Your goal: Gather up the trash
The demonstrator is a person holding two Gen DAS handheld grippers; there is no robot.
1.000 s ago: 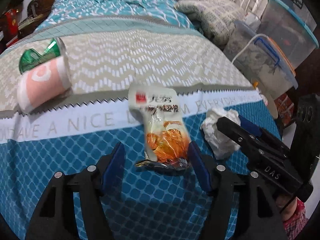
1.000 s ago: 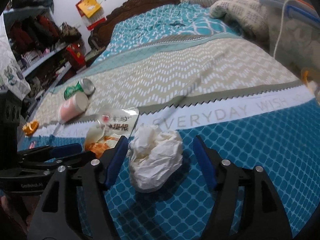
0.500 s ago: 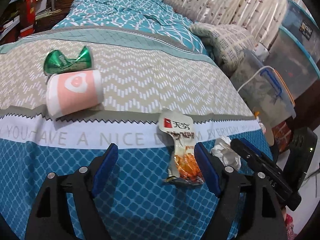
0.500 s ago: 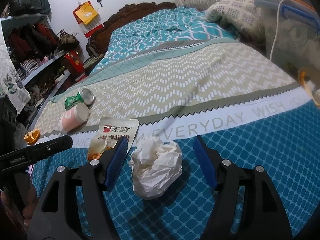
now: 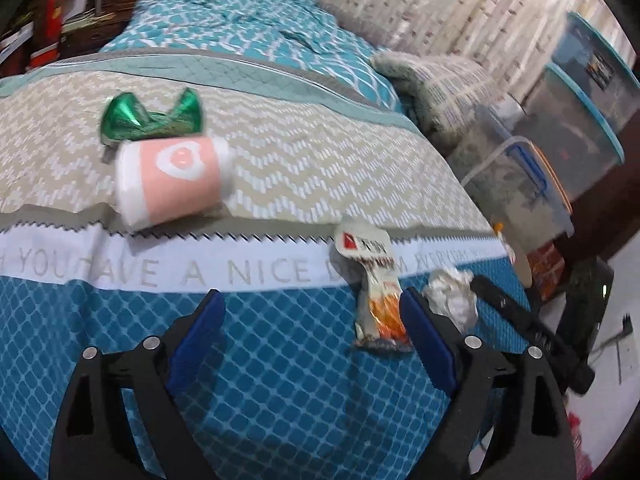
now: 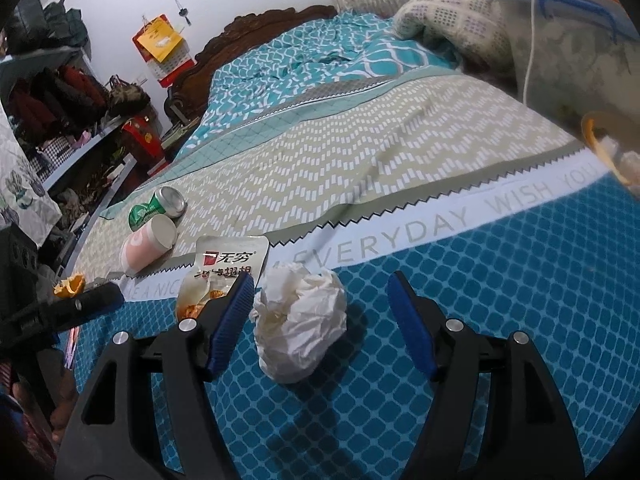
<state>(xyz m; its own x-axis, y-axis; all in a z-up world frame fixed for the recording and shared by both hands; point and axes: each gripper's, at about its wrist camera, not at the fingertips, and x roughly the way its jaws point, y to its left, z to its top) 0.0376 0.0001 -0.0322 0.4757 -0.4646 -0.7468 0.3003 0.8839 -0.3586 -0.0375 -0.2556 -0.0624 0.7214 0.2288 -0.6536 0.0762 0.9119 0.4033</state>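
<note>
A: What's my right claw (image 6: 320, 312) doing?

B: Its jaws are spread wide with nothing in them. A crumpled white paper ball (image 6: 298, 322) lies on the bed (image 6: 520, 280) between the blue pads, nearer the left one.

A: And my left claw (image 5: 310, 334)?

B: Also wide open, hovering over bare blue bedspread. A snack wrapper (image 5: 374, 288), white on top and orange below, lies flat just inside its right finger. The paper ball sits just beyond that finger.

A: Farther out?

B: A pink paper cup (image 5: 172, 180) lies on its side on the beige zigzag band, touching a crushed green can (image 5: 150, 120) behind it. A bit of orange peel (image 6: 70, 285) lies near the bed's edge.

A: Containers?

B: Lidded plastic bins (image 5: 520, 188) are stacked beside the bed; I can't make out their contents.
</note>
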